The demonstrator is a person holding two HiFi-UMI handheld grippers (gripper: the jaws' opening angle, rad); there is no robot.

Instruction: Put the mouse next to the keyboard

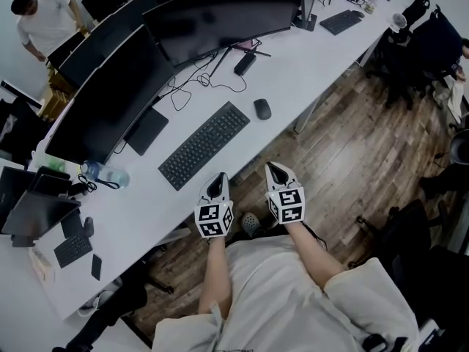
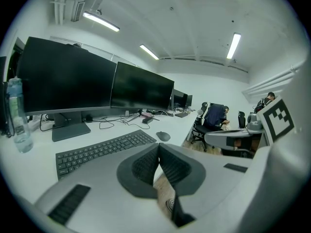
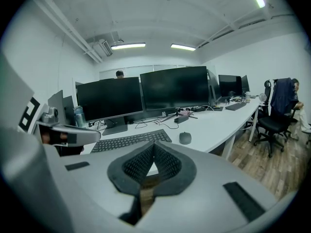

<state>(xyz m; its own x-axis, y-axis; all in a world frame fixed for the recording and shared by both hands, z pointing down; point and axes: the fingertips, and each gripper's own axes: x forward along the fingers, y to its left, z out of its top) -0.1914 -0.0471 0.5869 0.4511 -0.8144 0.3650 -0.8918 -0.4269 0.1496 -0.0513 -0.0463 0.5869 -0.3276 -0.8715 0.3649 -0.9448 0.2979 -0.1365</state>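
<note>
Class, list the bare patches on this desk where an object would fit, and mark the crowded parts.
Bare: the strip between the keyboard and the front edge of the desk; the stretch beyond the mouse toward the far keyboard. Crowded: cables behind the keyboard, and around the bottle.

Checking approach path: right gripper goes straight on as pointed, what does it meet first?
Likely the desk's near edge, by the keyboard's right end; the mouse sits right of that line. Depth is unclear.

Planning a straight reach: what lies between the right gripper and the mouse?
Nothing but bare desk: the head view shows a plain white stretch from the right gripper to the mouse, with the keyboard off to the left.
</note>
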